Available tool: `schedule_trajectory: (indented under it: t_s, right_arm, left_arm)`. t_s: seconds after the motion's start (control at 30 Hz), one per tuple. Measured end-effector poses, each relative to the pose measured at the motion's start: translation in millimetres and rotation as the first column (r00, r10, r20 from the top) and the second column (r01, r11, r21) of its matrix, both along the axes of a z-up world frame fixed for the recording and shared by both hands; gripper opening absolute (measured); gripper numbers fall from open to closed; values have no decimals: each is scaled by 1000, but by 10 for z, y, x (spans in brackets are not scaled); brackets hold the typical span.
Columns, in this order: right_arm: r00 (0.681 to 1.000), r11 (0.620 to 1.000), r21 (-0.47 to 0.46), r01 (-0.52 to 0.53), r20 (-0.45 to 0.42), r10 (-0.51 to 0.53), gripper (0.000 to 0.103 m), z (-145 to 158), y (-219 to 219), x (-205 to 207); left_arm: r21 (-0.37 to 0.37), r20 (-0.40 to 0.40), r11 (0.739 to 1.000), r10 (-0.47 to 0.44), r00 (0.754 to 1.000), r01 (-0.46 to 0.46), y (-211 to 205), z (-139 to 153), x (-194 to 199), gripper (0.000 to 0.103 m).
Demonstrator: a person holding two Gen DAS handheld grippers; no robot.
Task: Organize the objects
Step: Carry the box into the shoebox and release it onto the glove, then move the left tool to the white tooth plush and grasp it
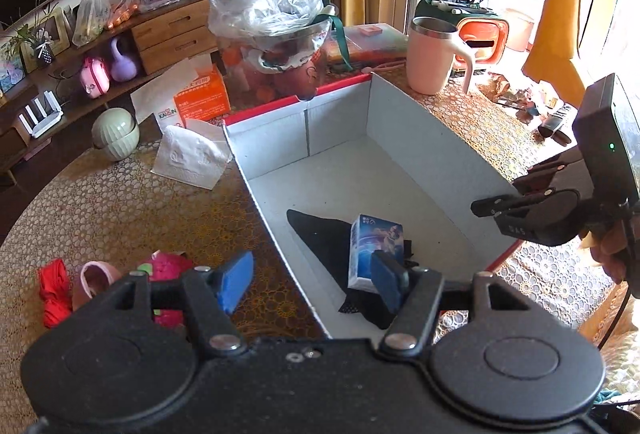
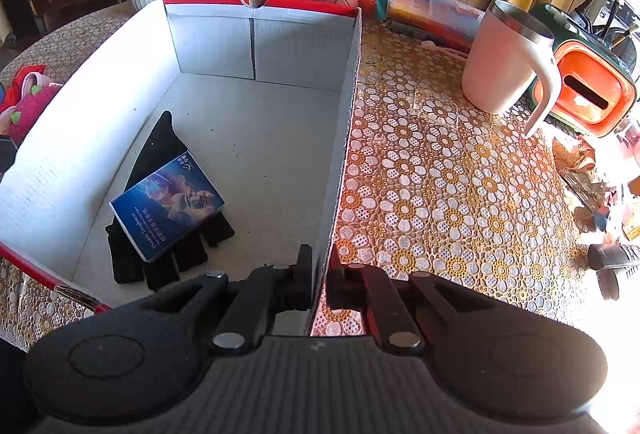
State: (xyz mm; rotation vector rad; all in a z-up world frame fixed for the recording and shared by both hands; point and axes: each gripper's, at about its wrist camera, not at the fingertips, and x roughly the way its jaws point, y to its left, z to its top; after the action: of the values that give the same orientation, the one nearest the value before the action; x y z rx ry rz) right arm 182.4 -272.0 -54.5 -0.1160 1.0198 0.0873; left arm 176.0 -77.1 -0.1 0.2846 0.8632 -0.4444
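A white cardboard box (image 1: pixel 424 137) with a red outer rim stands on the table. Inside it a blue carton (image 1: pixel 370 250) lies on a black glove (image 1: pixel 320 234); both also show in the right wrist view, carton (image 2: pixel 168 203) and glove (image 2: pixel 160 137). My left gripper (image 1: pixel 316 280) is open and empty, its blue pads straddling the box's near left wall above the carton. My right gripper (image 2: pixel 320 274) is shut on the box's right wall (image 2: pixel 344 137); it also shows in the left wrist view (image 1: pixel 520 201). Red, pink and magenta cloth items (image 1: pixel 104 282) lie left of the box.
A pink mug (image 2: pixel 508 61), an orange and green case (image 2: pixel 592 93), a plastic-covered bowl (image 1: pixel 272 17), an orange tissue box (image 1: pixel 200 97), a napkin (image 1: pixel 192 157) and a green jar (image 1: pixel 114 131) stand around the box. Clutter lies at the right edge (image 2: pixel 600 193).
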Motion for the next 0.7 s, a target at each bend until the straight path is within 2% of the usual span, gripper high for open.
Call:
schedule_trajectory:
  t_s: [0.27,0.37,0.43,0.7]
  right_arm:
    - [1000,1000,0,11,-10,-11,5,-5,3,15]
    - [1000,1000,-7,11,-13,-11,5,-15,19,3]
    - [1000,1000,-10,11,-16,-12,5,-24,25,-5]
    - [1000,1000,-10,17,-20,-17,5,-26,20,-16]
  left_arm:
    - [-25,28,998,63,998,-63,422,172,-138,71]
    - [-32,41,996,83,996,-81,540,180,-187,80]
    - [-46,45,995,94,995,-92,612,162,-214,88]
    - [-86,49,991,103,993,-99,743,-56,-323,99]
